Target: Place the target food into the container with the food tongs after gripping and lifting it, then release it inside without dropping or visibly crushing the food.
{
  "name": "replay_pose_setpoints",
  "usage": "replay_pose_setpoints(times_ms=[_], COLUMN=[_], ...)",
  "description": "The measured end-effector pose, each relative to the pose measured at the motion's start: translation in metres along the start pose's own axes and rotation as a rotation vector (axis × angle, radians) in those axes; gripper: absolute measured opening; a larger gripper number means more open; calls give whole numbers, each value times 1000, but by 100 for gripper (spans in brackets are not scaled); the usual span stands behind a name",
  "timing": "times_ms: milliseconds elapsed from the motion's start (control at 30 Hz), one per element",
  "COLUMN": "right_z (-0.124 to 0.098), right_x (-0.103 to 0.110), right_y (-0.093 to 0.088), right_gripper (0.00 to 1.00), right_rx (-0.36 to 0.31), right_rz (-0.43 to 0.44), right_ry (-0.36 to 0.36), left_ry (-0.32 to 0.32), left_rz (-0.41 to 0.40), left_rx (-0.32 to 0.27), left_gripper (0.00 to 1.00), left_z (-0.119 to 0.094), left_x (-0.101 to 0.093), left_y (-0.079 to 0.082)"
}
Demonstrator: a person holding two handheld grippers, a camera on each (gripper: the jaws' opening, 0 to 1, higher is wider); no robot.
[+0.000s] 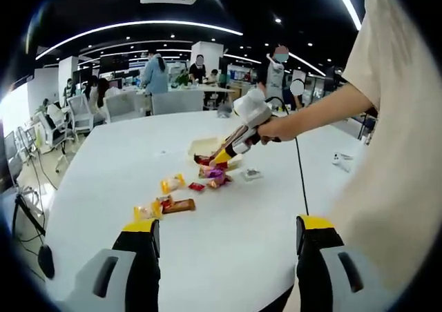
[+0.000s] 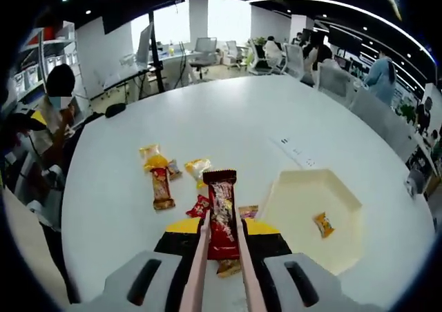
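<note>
While the load is airborne, these hazards apply:
Right claw [image 2: 219, 246]: clenched on food tongs [image 2: 200, 270], which pinch a red snack packet [image 2: 222, 215] above the tabletop [image 2: 228, 112].
Left claw [image 1: 224, 246]: released, empty.
Container [image 2: 311, 215]: cream tray just right of the packet, holding one orange sweet [image 2: 323, 223].
Slip risk: glossy wrapper held by narrow tips.
Crush risk: over-squeezing.
Miss risk: early release onto loose snacks [image 2: 162, 177].

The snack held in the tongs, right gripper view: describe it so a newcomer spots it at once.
On the white round table, find the cream container. Left of it, pink food tongs pinch a long red snack packet. It alone is lifted; the other wrappers lie flat.
</note>
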State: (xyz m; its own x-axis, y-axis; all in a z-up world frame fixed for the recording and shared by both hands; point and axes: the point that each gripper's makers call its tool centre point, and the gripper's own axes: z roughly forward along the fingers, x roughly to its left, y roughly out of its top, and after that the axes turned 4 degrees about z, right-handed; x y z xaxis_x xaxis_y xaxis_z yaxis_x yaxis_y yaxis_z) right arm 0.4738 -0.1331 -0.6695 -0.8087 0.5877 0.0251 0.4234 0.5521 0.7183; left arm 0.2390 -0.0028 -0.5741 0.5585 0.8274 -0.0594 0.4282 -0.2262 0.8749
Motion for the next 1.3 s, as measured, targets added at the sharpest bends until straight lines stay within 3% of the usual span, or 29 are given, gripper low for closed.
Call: replay_pose_setpoints(times_ms=[1300], right_z=[-15], right_x=[-79], right_y=[26], right_gripper=[21], right_rx=[-22], right_rz=[-17], right_ry=[-104], left_ry=[-14], left_rz=[2], left_rx=[9], left_gripper=[80], left_z=[13], left_x=[2], left_y=[5])
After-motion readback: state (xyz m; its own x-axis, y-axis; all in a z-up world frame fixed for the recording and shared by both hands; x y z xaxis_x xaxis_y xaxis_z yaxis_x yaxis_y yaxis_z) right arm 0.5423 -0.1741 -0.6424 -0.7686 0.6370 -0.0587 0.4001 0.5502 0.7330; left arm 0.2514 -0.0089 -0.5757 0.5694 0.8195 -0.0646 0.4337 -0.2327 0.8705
